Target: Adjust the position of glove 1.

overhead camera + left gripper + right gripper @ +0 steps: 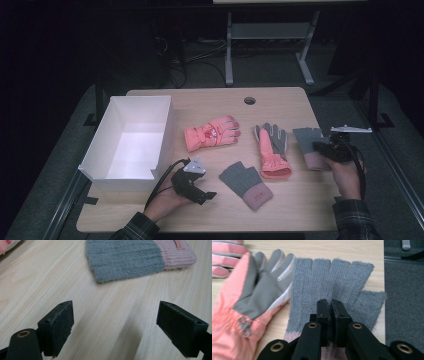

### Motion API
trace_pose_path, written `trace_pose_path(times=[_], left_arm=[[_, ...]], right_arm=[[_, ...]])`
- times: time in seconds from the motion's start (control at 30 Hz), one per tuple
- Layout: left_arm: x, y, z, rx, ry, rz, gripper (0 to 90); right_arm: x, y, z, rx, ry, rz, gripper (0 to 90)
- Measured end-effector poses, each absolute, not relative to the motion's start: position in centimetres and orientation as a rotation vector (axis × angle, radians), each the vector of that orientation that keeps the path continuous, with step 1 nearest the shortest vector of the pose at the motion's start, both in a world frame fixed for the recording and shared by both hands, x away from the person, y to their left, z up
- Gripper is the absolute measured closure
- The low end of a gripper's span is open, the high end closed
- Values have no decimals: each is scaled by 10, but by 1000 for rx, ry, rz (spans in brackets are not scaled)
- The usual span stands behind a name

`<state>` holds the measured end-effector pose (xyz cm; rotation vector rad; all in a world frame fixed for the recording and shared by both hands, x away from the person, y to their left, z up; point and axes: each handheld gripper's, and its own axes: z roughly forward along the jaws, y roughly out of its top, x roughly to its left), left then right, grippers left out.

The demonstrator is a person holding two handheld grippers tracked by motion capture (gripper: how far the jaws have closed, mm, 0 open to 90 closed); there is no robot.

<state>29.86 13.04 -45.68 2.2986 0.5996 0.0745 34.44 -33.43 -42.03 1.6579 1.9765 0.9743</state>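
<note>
While the right tongs [331,305] pinch the grey knit glove [332,277] at the table's [280,210] right edge, nothing lies in the white box [165,125] far left; four gloves remain out, and the left tongs [122,327] gape near its mate [130,260].

2 pink ski gloves [212,132], 2 grey knit gloves [246,183], 1 white box [165,131].
</note>
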Motion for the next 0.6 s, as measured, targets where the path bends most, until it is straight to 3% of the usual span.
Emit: trace_pose_path(times=[0.6], left_arm=[[300,132,-455,2297,597,86,140]], right_arm=[[321,-301,-395,1536,2128,1094,858]])
